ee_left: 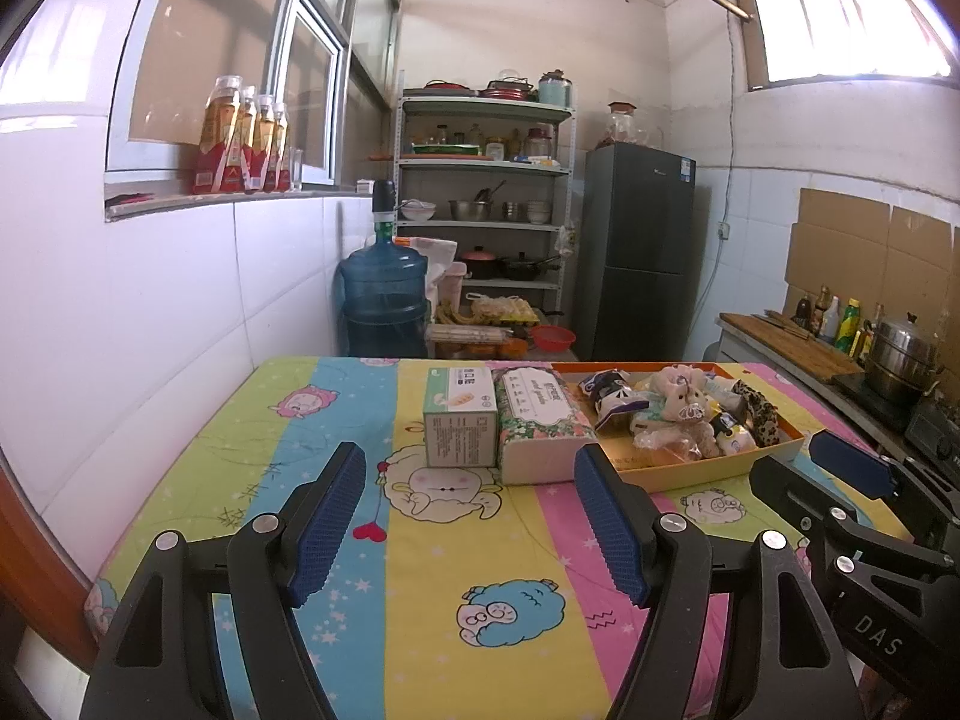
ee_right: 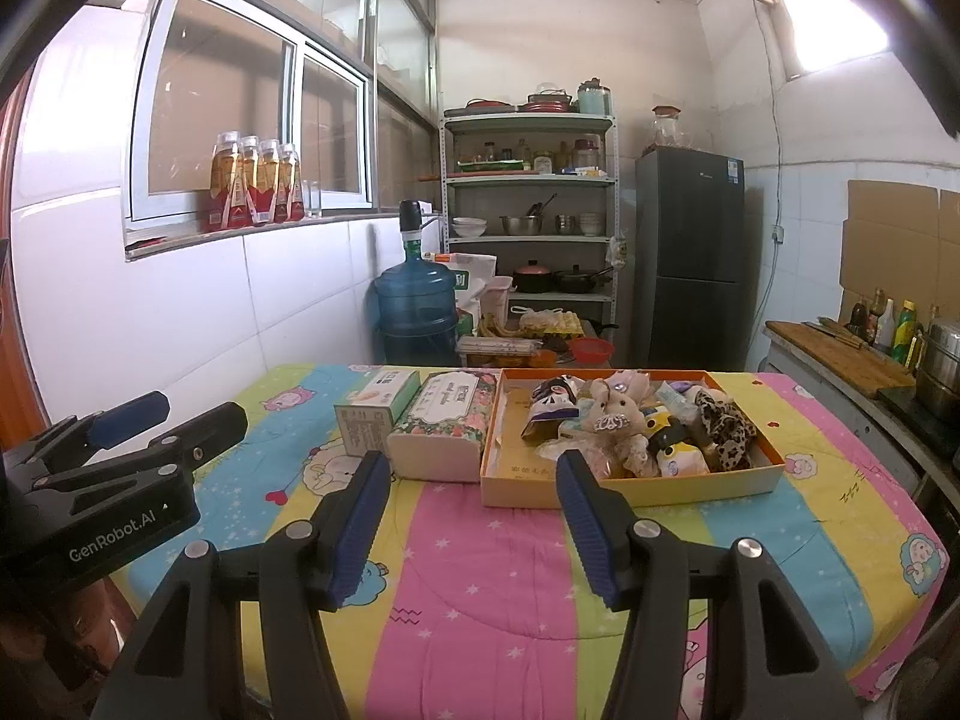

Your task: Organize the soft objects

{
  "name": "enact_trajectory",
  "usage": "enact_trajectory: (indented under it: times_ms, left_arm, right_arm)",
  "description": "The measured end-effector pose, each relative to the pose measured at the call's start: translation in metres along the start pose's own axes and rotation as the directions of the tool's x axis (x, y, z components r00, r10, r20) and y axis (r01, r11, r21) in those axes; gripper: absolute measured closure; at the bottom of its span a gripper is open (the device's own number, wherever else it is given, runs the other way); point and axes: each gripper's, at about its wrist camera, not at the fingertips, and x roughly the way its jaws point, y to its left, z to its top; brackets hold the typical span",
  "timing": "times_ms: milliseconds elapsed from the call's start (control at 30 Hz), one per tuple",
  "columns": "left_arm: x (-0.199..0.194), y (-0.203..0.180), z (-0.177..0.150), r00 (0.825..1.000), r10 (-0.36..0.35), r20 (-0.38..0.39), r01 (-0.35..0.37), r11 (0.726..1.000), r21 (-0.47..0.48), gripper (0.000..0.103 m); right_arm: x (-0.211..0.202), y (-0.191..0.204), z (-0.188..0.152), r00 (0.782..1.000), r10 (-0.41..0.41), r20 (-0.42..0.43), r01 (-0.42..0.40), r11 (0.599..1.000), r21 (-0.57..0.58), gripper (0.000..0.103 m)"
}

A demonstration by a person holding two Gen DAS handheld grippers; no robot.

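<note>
Both grippers hang above the near end of the desk, which is covered in a striped cartoon cloth. The left gripper and the right gripper each have their jaws spread wide with nothing between them.

The soft objects lie heaped in the orange box, just beyond the right jaws and slightly to their right: a beige plush toy, a leopard-print cloth piece and several small tissue packs. The floral tissue pack and the green tissue box sit touching side by side straight ahead of the left jaws, against the orange box's left wall.

This fits a box just filled or one about to be sorted. For any grasp here, take one item at a time from the top of the heap and close gently, since these things squash and snag on neighbours.
</note>
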Motion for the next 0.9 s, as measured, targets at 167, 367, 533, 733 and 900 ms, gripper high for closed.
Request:
enact_trajectory:
  times_ms: [167, 367, 533, 733, 900]
  left_arm:
    - [-0.0001, 0.0000, 0.0001, 1.000, 0.000, -0.001, 0.000, 1.000, 0.000, 0.029]
    - [0.0001, 0.0003, 0.0001, 1.000, 0.000, 0.000, 0.000, 1.000, 0.000, 0.029]
    - [0.0001, 0.0002, 0.0001, 1.000, 0.001, 0.000, -0.001, 1.000, 0.000, 0.029]
    - [0.0004, 0.0006, -0.0003, 1.000, -0.002, -0.002, 0.002, 1.000, -0.001, 0.029]
    - [0.0004, 0.0002, -0.0007, 1.000, -0.002, -0.001, 0.002, 1.000, -0.001, 0.029]
  right_arm:
    - [0.0002, 0.0002, 0.0002, 1.000, 0.001, -0.002, -0.001, 1.000, 0.001, 0.046]
    - [0.0002, 0.0029, -0.0032, 1.000, 0.002, -0.003, -0.002, 1.000, -0.001, 0.046]
    - [-0.0003, 0.0053, -0.0058, 1.000, 0.004, -0.004, -0.004, 1.000, -0.002, 0.046]
    - [-0.0002, 0.0052, -0.0051, 1.000, 0.004, -0.004, -0.004, 1.000, -0.002, 0.046]
    - [-0.0001, 0.0048, -0.0044, 1.000, 0.003, -0.003, -0.003, 1.000, -0.002, 0.046]
